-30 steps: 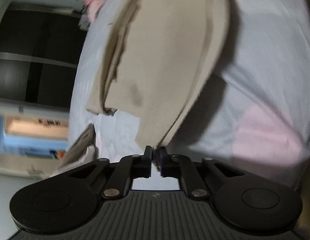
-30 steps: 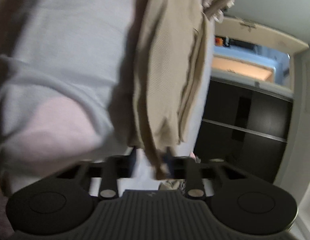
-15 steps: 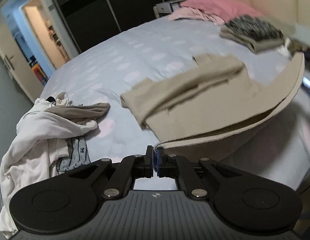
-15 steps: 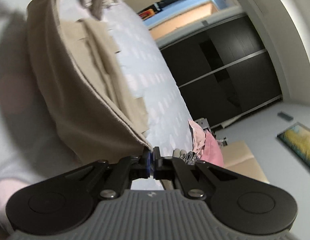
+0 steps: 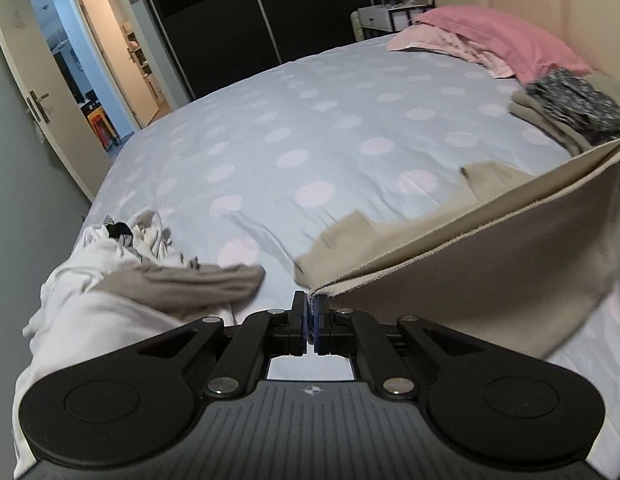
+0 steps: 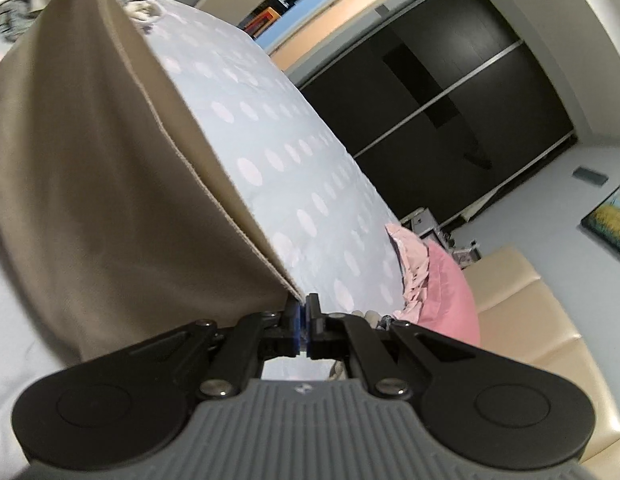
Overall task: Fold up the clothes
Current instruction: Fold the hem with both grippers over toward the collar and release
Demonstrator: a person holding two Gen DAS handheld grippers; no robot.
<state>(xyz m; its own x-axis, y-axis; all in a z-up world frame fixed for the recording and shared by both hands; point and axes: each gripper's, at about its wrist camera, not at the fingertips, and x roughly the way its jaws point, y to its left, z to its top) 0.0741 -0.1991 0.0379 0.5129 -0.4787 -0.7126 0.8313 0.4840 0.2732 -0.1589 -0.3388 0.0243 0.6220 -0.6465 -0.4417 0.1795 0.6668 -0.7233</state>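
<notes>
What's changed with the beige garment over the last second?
The beige garment went from hanging bunched between the grippers to being stretched out over the bed, its far end now lying on the cover. Left gripper and right gripper both stay clamped on its edge.

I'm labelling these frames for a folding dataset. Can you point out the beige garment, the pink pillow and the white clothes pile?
beige garment (image 5: 490, 280), left wrist view, on its hanging front panel.
pink pillow (image 5: 506, 40), left wrist view, on its top face.
white clothes pile (image 5: 98, 312), left wrist view, on the white fabric.
</notes>
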